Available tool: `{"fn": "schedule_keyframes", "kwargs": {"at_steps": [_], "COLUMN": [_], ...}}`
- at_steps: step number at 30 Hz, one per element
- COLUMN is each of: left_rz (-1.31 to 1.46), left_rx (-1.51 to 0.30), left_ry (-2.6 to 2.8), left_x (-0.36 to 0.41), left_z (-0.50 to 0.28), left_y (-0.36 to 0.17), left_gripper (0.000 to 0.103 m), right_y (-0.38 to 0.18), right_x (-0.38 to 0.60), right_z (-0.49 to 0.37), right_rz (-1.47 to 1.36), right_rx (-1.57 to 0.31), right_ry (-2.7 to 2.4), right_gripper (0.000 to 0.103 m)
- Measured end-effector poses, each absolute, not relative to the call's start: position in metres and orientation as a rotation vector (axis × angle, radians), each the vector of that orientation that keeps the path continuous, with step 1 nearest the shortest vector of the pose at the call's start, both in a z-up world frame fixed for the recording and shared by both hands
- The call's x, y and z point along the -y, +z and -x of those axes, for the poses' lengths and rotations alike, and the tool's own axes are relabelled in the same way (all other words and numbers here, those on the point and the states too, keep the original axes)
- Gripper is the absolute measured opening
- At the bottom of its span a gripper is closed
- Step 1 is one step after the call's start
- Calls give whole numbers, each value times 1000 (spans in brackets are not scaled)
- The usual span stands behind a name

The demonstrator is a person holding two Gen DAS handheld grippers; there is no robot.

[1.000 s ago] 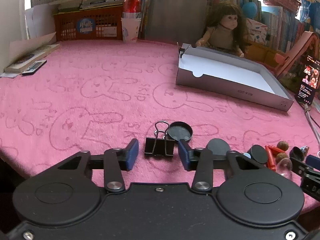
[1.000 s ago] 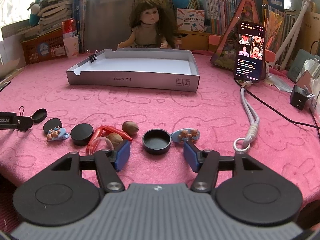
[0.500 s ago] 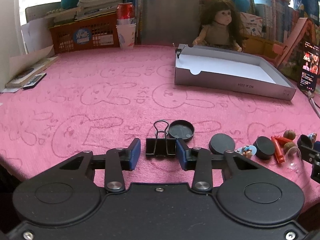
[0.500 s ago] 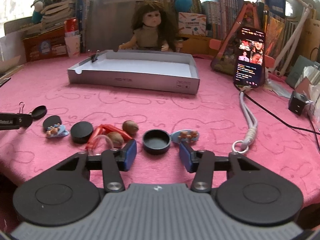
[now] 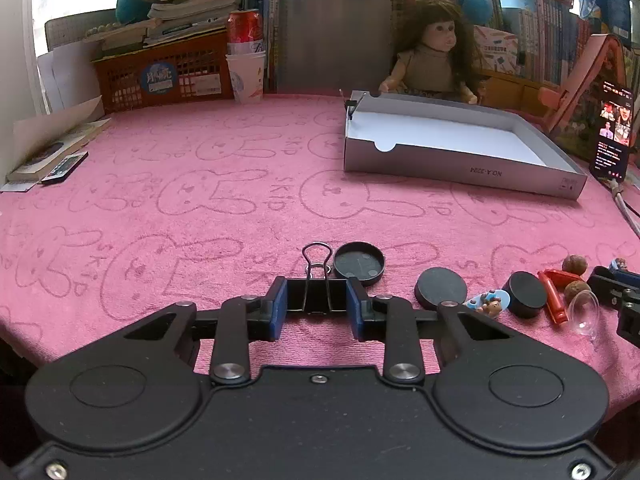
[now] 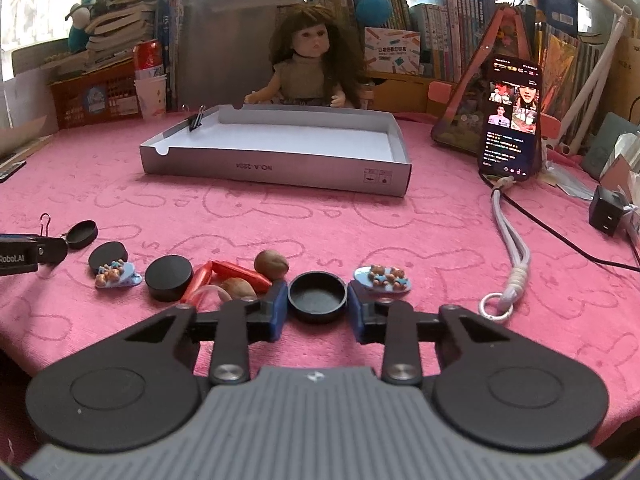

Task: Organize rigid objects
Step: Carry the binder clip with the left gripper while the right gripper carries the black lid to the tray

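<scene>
The grey box (image 6: 276, 168), still empty apart from a clip on its rim, is well apart from both grippers. The left gripper (image 5: 317, 300) is closed on the binder clip (image 5: 317, 294); a cap (image 5: 359, 263) touching the clip could be dragged when it is lifted. The right gripper (image 6: 317, 299), whose jaws have just been closing, is pressed on the black cap (image 6: 317, 296) at its round sides, so it could squirt out. Only in the right view is the bear charm (image 6: 383, 277) beside that cap seen.
</scene>
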State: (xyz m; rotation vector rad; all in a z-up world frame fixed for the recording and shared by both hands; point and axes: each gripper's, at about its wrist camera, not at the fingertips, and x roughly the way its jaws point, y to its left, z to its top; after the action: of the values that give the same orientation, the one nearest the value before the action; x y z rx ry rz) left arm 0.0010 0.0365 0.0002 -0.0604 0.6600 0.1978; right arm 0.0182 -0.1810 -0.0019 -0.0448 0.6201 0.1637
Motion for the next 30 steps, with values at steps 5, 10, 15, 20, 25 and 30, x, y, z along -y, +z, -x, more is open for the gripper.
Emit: {"fn": "schedule_keyframes", "kwargs": {"at_steps": [5,10,15,20,25,30], "left_rz": [88,94,95,106,110,108], "left_rx": [-665,-641,-616,-601,-598,-596], "left_ry": [181,170,157,125,78,37], "left_x": [-39,-38,-35,-29,-17,-4], "left_z": [-1,1,-1,-7,-14,-20], "left_y": [4,13,22,30,34,35], "left_gripper": [29,29,29,29,29,29], "right_y": [2,9,14,18,20,22], "right_x": [183,183,185,186,185,182], "right_z": [-17,-16,-18,-22,-25,-26], "right_rz": [22,6,-7,-29,-51,-67], "right_rx": [-613,-595,-584,-579,-579,-573], "right_ry": [174,184,188,195,205,217], "right_gripper": [37,37,37,37,37,37]}}
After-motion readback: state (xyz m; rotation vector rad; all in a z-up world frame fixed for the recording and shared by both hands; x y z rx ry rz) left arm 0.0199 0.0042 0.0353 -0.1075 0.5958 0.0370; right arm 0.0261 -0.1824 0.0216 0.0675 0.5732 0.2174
